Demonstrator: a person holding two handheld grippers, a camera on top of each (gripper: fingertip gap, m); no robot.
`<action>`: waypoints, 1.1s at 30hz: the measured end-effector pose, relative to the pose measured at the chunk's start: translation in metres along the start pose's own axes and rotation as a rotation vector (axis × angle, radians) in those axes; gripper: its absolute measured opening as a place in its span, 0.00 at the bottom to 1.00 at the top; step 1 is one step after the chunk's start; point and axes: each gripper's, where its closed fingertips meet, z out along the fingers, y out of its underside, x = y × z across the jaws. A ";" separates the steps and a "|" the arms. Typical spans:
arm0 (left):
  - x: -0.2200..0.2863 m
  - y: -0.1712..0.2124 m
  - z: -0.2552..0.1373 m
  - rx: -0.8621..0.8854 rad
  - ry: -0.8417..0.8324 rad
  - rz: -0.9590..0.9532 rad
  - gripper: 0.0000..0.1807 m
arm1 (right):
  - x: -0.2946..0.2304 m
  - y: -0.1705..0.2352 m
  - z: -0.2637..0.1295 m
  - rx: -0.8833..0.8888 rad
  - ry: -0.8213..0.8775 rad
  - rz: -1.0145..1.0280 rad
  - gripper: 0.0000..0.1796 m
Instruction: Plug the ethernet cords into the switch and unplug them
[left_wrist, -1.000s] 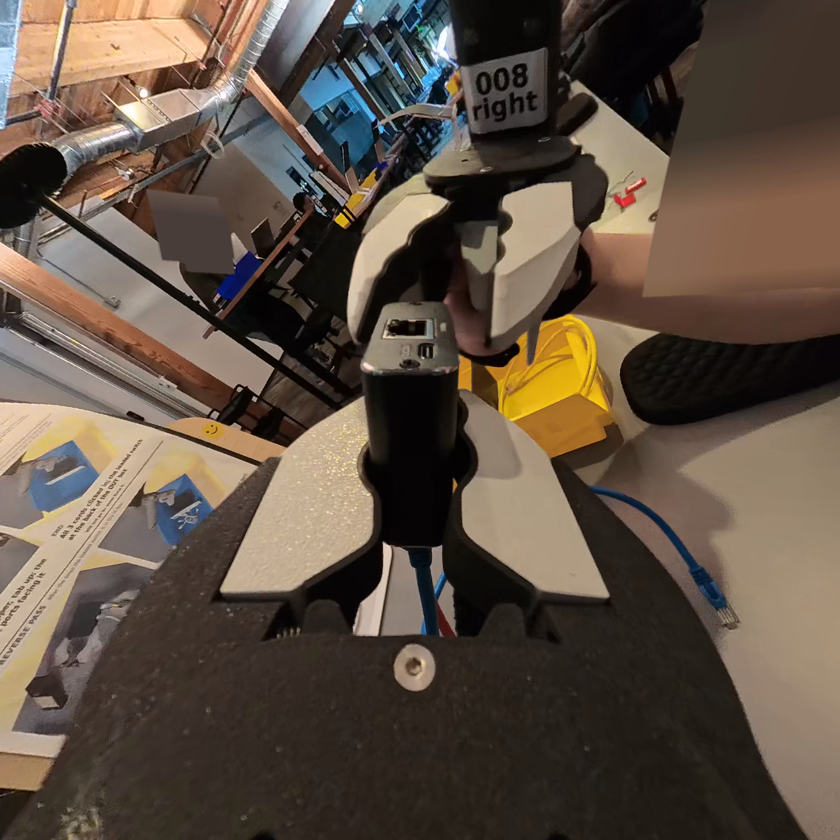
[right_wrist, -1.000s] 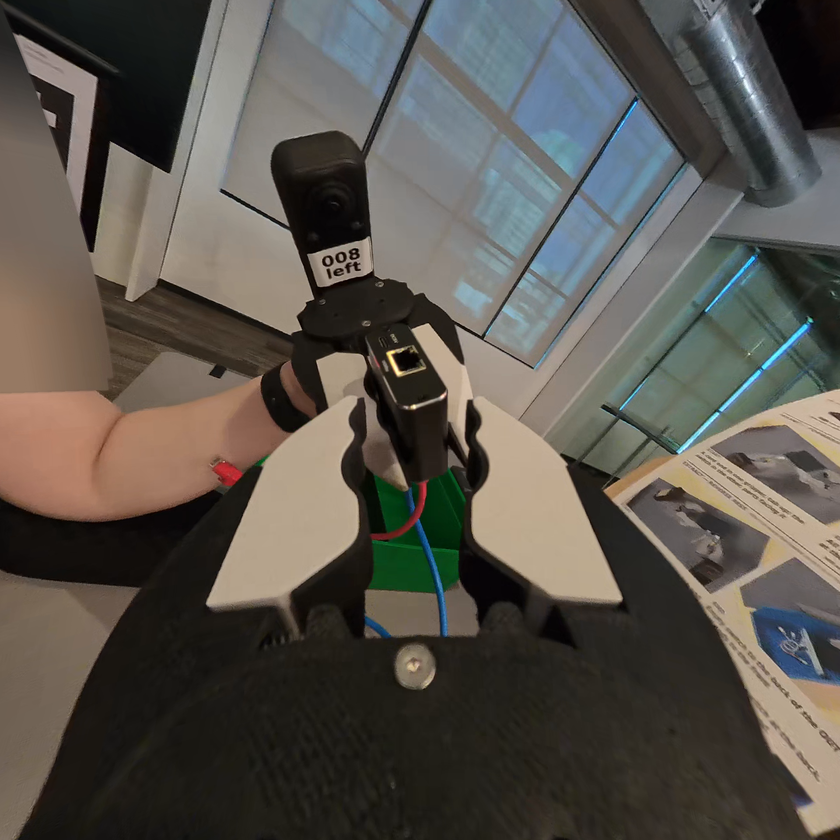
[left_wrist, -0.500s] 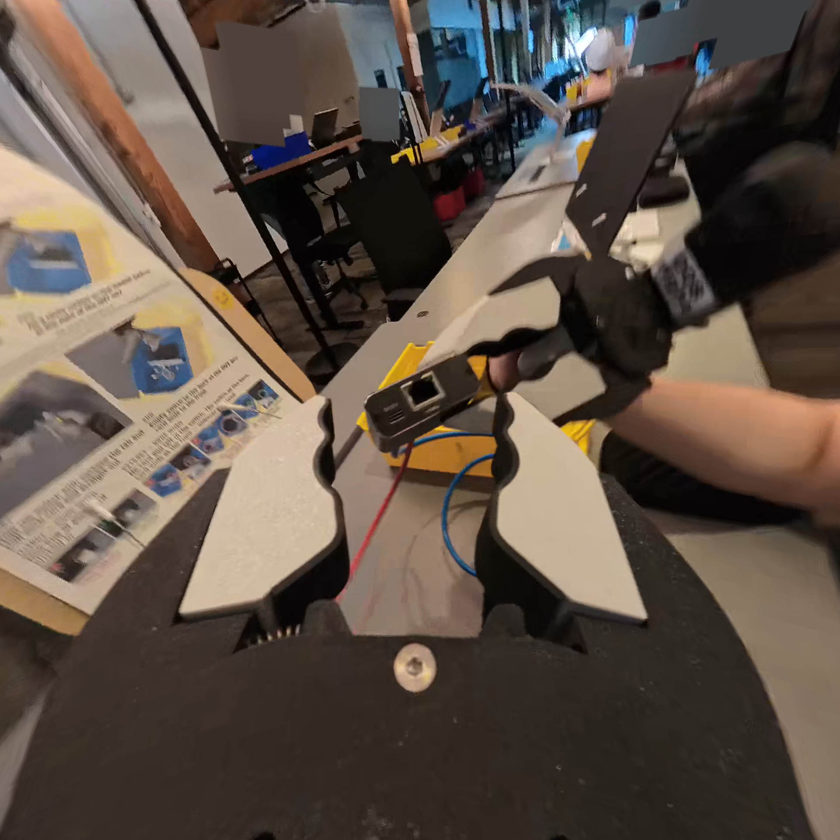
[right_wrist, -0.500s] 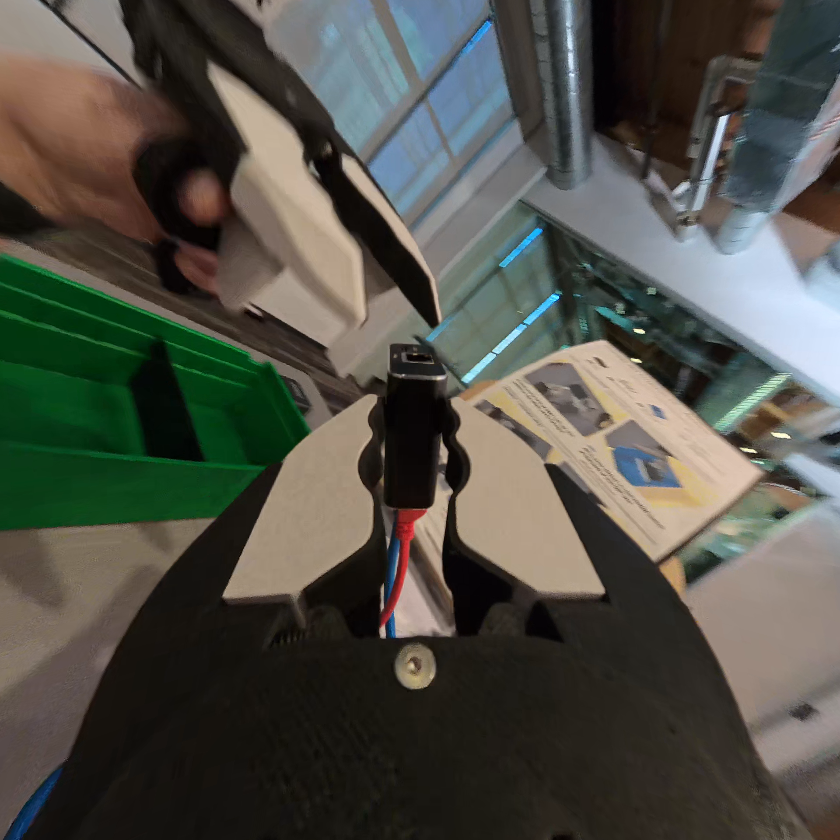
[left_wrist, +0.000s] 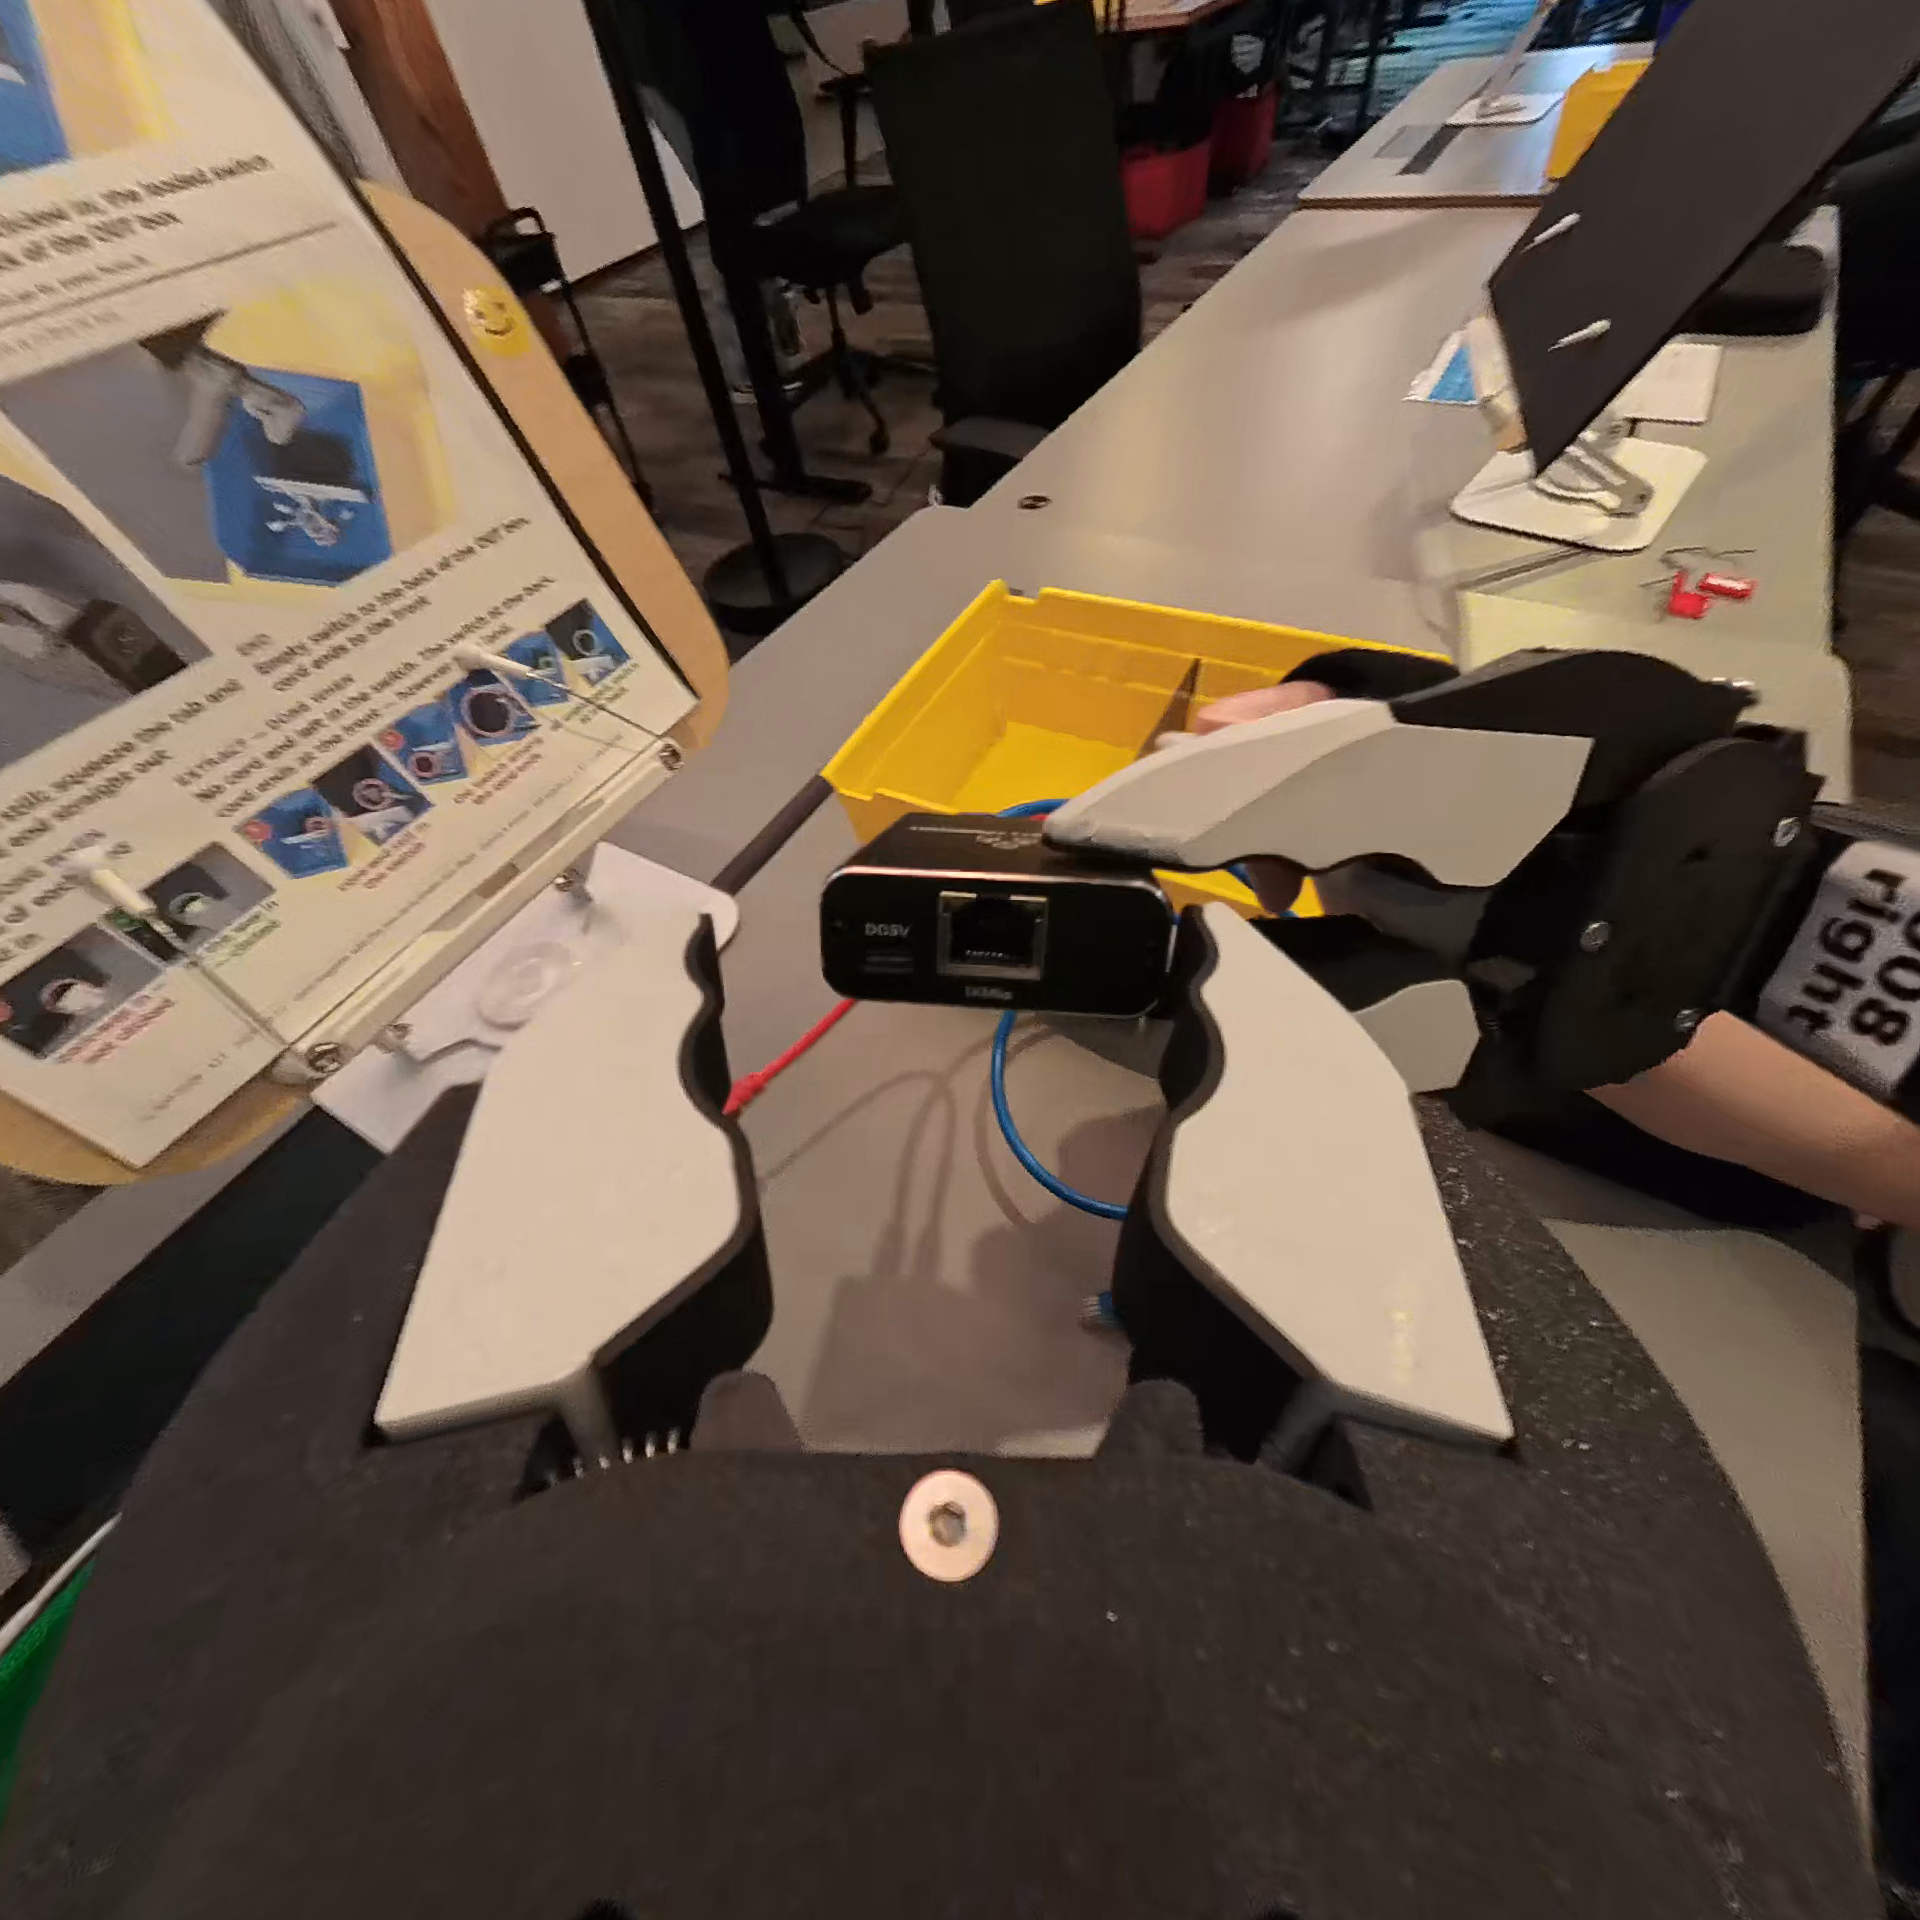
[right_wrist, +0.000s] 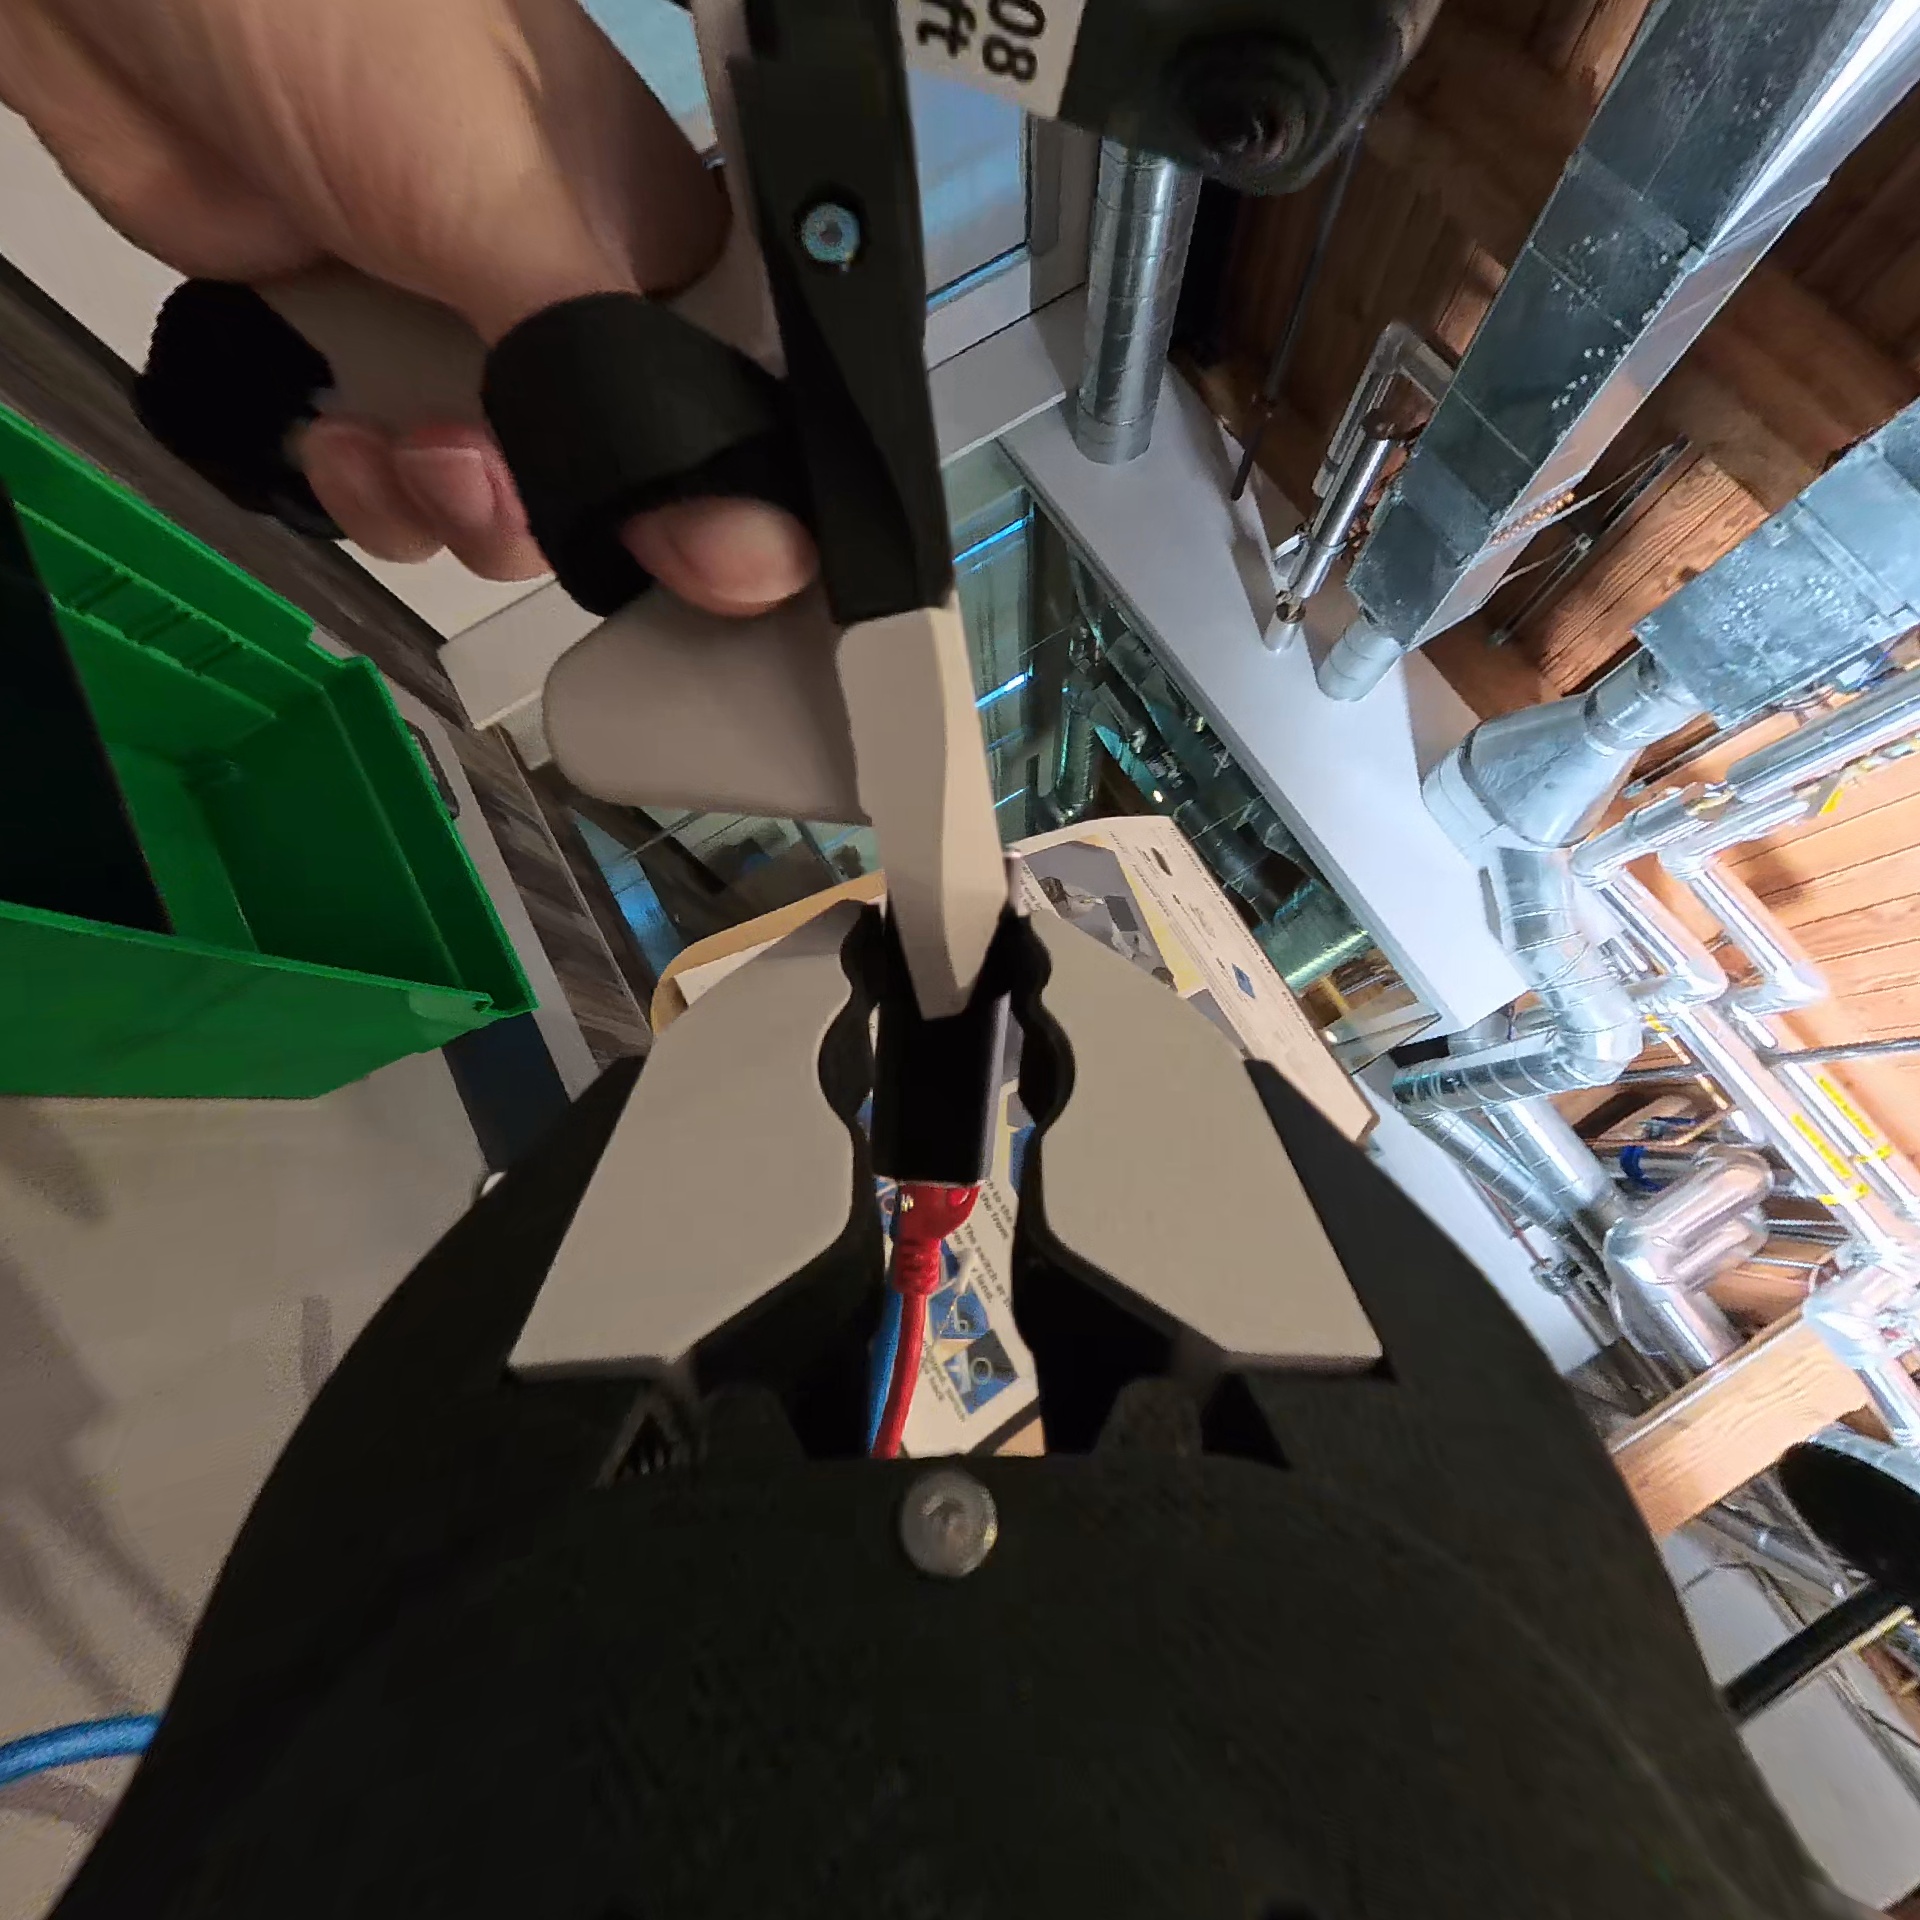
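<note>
Right gripper (right_wrist: 951, 1039) pinches the black switch (left_wrist: 997, 914) above the table (left_wrist: 1247, 457), presenting an empty port toward the left gripper (left_wrist: 951, 997), whose jaws stand spread around it; red cord (right_wrist: 914, 1288) and blue cord (left_wrist: 1029, 1132) hang plugged behind.

We are in an open workshop or lab: long grey worktops (left_wrist: 1226, 457) in rows, office chairs (left_wrist: 997, 208), yellow (left_wrist: 935, 717) and green (right_wrist: 260, 935) parts bins, an illustrated instruction board (left_wrist: 260, 623), and bare metal ducts (right_wrist: 1662, 312) under wooden ceiling beams (right_wrist: 1787, 862).
</note>
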 end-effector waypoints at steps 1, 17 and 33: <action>0.003 0.000 0.001 0.007 0.030 -0.002 0.42 | -0.001 0.000 0.000 0.003 0.003 -0.013 0.13; -0.003 0.005 -0.002 -0.016 0.141 -0.034 0.34 | -0.021 0.008 0.004 0.067 -0.051 0.049 0.22; -0.009 -0.007 -0.020 0.087 0.172 -0.058 0.34 | -0.043 0.046 0.015 -0.096 -0.157 0.288 0.06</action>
